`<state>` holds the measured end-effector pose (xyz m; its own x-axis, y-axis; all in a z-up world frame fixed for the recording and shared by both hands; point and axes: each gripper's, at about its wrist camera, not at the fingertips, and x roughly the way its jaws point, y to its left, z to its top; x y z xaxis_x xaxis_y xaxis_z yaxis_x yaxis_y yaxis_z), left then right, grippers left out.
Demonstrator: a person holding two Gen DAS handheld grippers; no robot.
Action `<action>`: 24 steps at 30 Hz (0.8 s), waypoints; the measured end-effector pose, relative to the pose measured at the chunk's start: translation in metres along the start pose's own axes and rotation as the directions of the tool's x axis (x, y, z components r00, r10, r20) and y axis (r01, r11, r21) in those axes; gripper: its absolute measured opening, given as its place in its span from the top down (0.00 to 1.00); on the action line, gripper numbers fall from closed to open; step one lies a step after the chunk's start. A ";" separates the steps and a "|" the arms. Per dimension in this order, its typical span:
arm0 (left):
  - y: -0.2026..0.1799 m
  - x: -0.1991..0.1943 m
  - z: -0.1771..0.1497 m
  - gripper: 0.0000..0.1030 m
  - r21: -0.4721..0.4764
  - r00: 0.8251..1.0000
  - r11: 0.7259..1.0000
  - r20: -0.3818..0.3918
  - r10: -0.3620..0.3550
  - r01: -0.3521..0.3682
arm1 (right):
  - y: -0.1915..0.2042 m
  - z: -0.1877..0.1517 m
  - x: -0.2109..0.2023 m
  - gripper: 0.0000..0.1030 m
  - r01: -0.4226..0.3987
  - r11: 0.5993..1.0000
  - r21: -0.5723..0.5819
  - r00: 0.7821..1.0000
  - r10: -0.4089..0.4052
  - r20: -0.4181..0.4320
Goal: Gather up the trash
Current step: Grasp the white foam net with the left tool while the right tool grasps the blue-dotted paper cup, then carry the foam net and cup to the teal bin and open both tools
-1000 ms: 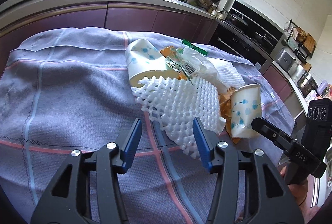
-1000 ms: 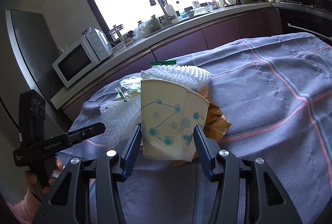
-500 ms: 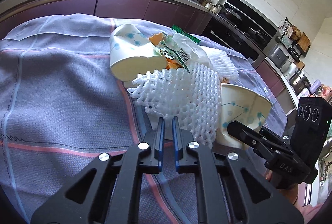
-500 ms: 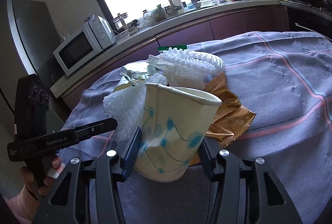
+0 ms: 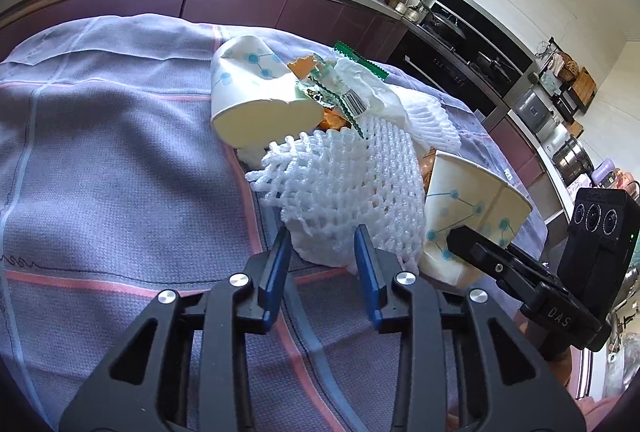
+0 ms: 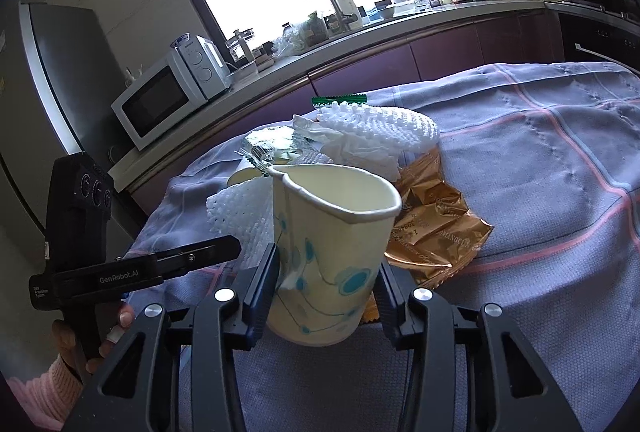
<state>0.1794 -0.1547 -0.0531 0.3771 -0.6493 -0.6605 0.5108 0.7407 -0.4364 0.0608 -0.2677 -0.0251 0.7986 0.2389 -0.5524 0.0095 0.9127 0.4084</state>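
A heap of trash lies on the purple checked cloth (image 5: pixel 100 171). My right gripper (image 6: pixel 326 272) is shut on a crushed paper cup (image 6: pixel 332 256) with blue dots and holds it upright; the cup also shows in the left wrist view (image 5: pixel 468 216). My left gripper (image 5: pixel 322 256) is open, its blue fingers either side of the near edge of a white foam net (image 5: pixel 352 199). A second paper cup (image 5: pixel 256 95) lies on its side behind the net. A gold snack wrapper (image 6: pixel 432 228), crumpled tissue (image 6: pixel 352 147) and a green wrapper (image 6: pixel 340 99) lie in the heap.
A kitchen counter (image 6: pixel 360 31) with a microwave (image 6: pixel 168 95), a tap and bottles runs behind the table. A stove and oven (image 5: pixel 460 43) stand at the right. A second foam net (image 6: pixel 384 123) lies at the back of the heap.
My left gripper, shut half a second ago, has opened around the foam net's edge. My right gripper has closed on the paper cup and tipped it upright.
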 end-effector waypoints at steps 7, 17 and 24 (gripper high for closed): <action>-0.006 0.004 0.000 0.93 0.014 1.000 1.000 0.025 0.012 -0.012 | 0.004 0.004 -0.002 0.58 -0.007 1.000 -0.024 1.000 0.007 0.007; -0.002 -0.081 -0.025 0.94 0.050 0.986 0.998 0.166 0.027 -0.036 | 0.036 0.014 -0.015 0.59 -0.060 0.992 -0.115 0.997 0.064 0.032; 0.033 -0.160 -0.055 0.94 0.026 0.968 0.996 0.242 0.071 -0.080 | 0.090 0.018 0.002 0.59 -0.172 0.962 -0.213 0.985 0.171 -0.026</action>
<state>0.0931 -0.0168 0.0050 0.5887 -0.6171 -0.5221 0.4988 0.7856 -0.3662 0.0740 -0.1916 0.0239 0.7725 0.3997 -0.4935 -0.2566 0.9073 0.3332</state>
